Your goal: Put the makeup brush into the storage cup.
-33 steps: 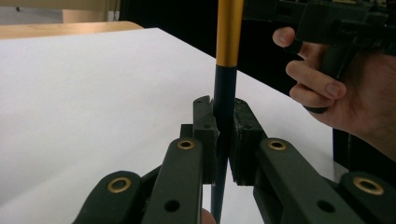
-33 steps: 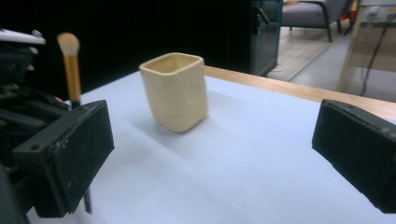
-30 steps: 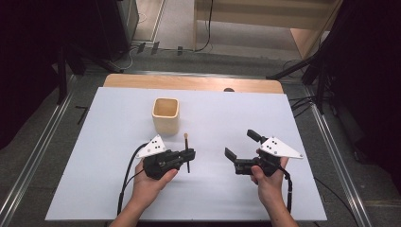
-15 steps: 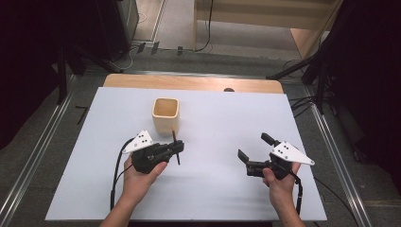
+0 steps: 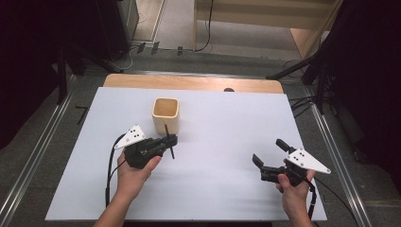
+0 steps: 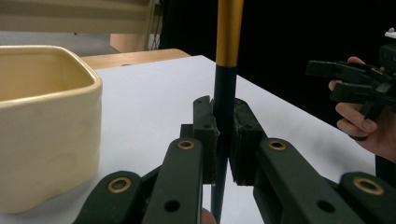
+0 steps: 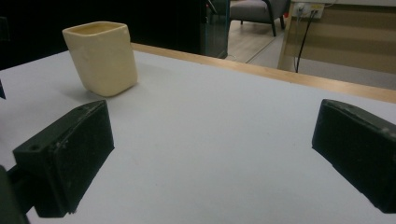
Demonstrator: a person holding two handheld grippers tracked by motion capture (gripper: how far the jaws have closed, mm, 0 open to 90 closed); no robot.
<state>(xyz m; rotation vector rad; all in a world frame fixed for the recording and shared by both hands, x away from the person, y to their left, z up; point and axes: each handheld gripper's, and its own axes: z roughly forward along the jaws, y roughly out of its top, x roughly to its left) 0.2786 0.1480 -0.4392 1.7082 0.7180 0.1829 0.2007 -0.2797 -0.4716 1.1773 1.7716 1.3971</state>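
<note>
Since the earlier frames: left claw [image 5: 169, 141] has carried its brush up the table toward the cup; right claw [image 5: 269, 153] has drawn back toward the near right corner.

Item 1, left claw: jaws clamped on a thin brush handle [image 6: 224, 98], black at the grip with a gold-coloured section above; handle stands upright between the pads in the left gripper view. From the high view the brush [image 5: 169, 142] sits crosswise at the claw tip, just below the cup.

Item 2, right claw [image 7: 210, 154]: jaws spread wide, nothing between them, hovering over bare table, well apart from the left claw.

Item 3, cup [image 5: 165, 115]: cream, square-mouthed, upright on the table, just beyond the left claw; interior contents cannot be told.

Item 4, table [image 5: 222, 123]: white sheet over a wooden top, wood edge visible at the far side.
</note>
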